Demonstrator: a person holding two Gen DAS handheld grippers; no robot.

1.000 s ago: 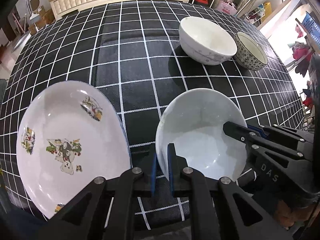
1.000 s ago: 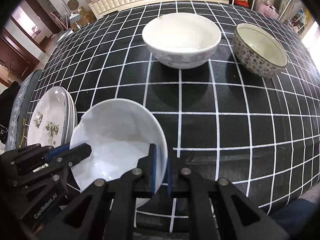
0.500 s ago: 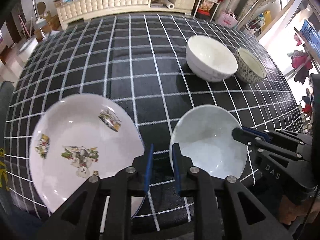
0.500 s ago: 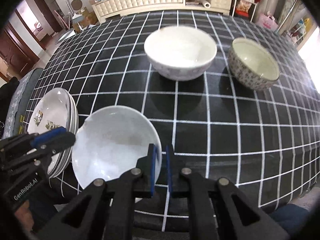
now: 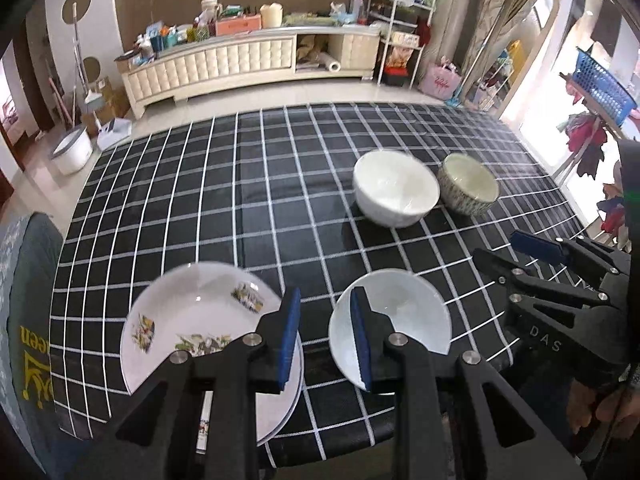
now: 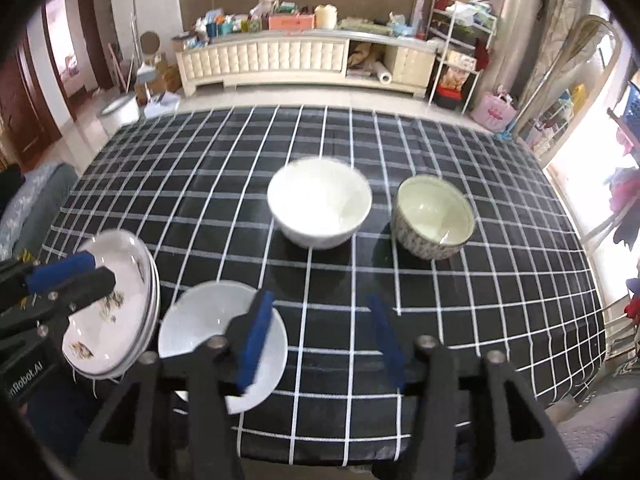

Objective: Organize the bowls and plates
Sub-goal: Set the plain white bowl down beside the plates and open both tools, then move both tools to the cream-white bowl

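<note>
Near rims of plain white plate (image 5: pixel 394 322) and patterned plate stack (image 5: pixel 200 320) hidden behind fingers; both near desk (image 6: pixel 460 320) front edge; left hand-held gripper (image 5: pixel 325 340) parted, empty; right hand-held gripper (image 6: pixel 320 340) wide, empty; bowls (image 6: pixel 320 208) mid-desk, roomy around.

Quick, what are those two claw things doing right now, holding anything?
Left gripper: open, holding nothing.
Right gripper: open wide, holding nothing.

Getting bright daylight from the window (image 6: pixel 576 160) on the right, washing out to white there. Casting soft shadows under the bowls (image 6: pixel 319 208). Bending hard at the dark round edges. Blurring the fingers (image 6: pixel 256 336) in the right view.
</note>
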